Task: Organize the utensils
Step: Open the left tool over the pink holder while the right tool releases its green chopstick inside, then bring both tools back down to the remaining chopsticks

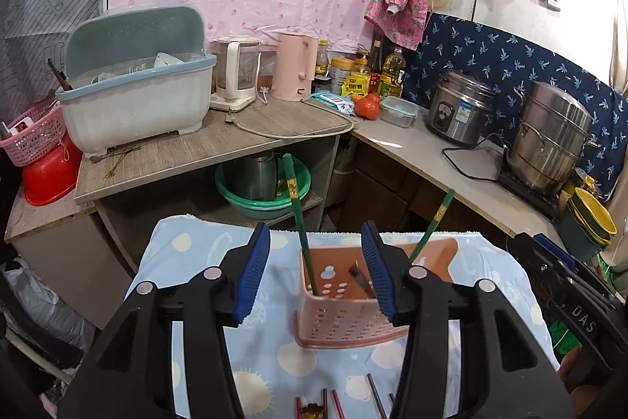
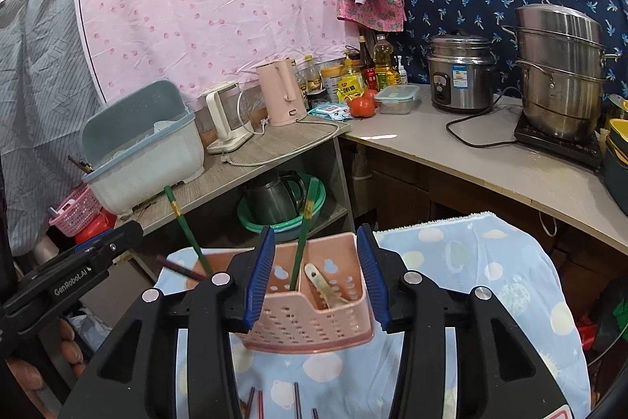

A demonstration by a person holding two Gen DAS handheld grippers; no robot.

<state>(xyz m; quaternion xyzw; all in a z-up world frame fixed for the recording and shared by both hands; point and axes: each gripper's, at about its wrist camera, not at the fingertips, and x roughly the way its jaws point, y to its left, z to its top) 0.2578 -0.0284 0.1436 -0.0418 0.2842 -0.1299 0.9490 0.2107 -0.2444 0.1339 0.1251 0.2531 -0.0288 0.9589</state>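
A pink perforated utensil holder (image 1: 345, 317) stands on a light blue patterned cloth (image 1: 196, 262); it also shows in the right wrist view (image 2: 314, 321). Two green chopsticks (image 1: 300, 222) stand in it, seen too in the right wrist view (image 2: 302, 242). A pale spoon (image 2: 322, 285) lies in its right compartment. Dark red chopsticks (image 1: 333, 399) lie on the cloth near me, also in the right wrist view (image 2: 274, 399). My left gripper (image 1: 318, 273) is open and empty above the holder. My right gripper (image 2: 314, 277) is open and empty, its blue pads (image 2: 257, 281) either side of the holder.
A grey-blue dish bin (image 1: 133, 105), two kettles (image 1: 294, 65), bottles and a tomato (image 1: 367, 107) stand on the counter behind. A rice cooker (image 1: 459, 108) and steel steamer (image 1: 549, 140) stand to the right. A green basin (image 1: 263, 191) sits under the shelf.
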